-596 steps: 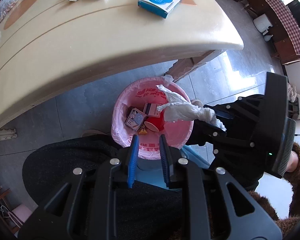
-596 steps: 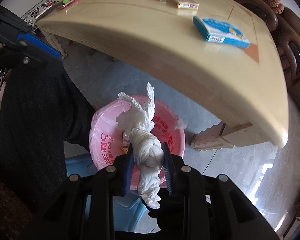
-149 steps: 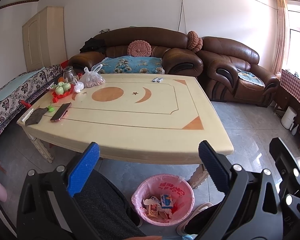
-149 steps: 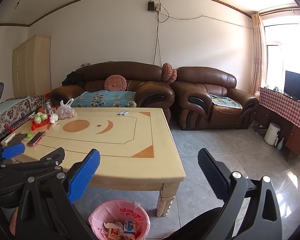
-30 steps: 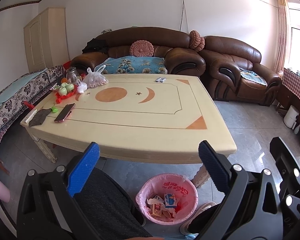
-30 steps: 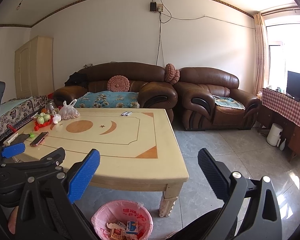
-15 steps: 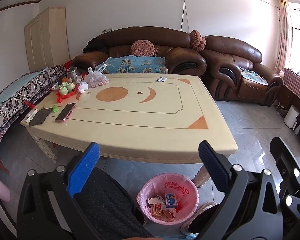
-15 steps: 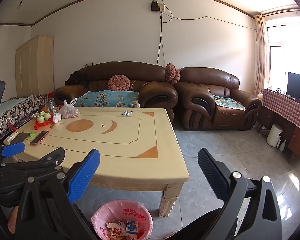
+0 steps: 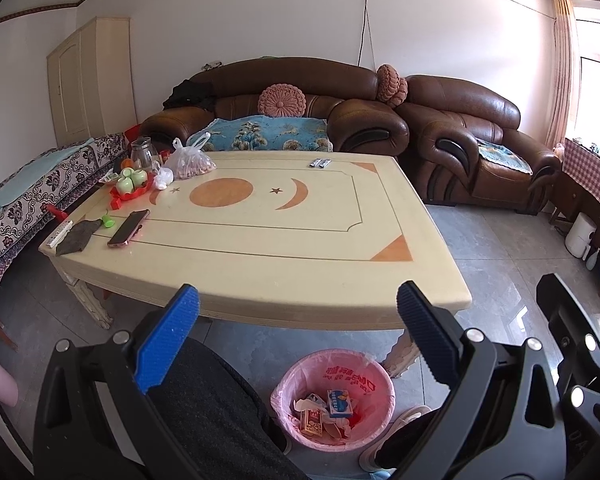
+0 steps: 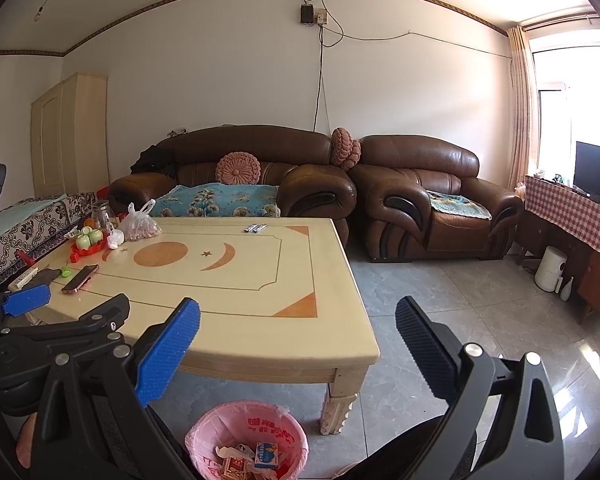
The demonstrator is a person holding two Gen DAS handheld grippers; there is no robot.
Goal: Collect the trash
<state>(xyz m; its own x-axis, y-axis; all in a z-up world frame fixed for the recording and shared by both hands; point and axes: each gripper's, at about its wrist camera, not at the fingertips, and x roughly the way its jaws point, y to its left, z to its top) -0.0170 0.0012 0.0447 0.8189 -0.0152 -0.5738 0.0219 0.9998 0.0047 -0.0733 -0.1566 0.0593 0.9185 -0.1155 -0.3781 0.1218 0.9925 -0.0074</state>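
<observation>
A pink-lined trash bin [image 9: 374, 376] stands on the floor by the near table leg, holding a blue box [image 9: 340, 403], a small brown box and white tissue. It also shows in the right wrist view [image 10: 216, 432]. My left gripper [image 9: 298, 324] is wide open and empty, held above the bin before the table's near edge. My right gripper [image 10: 298, 344] is wide open and empty, to the right of the left one. The cream table [image 9: 260, 248] is bare along its near half.
At the table's far left lie a phone [image 9: 129, 227], a dark cloth, a remote, a red tray of green cups [image 9: 130, 186] and a plastic bag [image 9: 190, 162]. Two small packets [image 9: 320, 163] lie at the far edge. Brown sofas stand behind. A person's dark-clad legs are beside the bin.
Twenty seconds ago the right gripper held a tissue over the bin and boxes lay on the table; now both grippers are open and the boxes are in the bin. Over the last second, only slight camera drift.
</observation>
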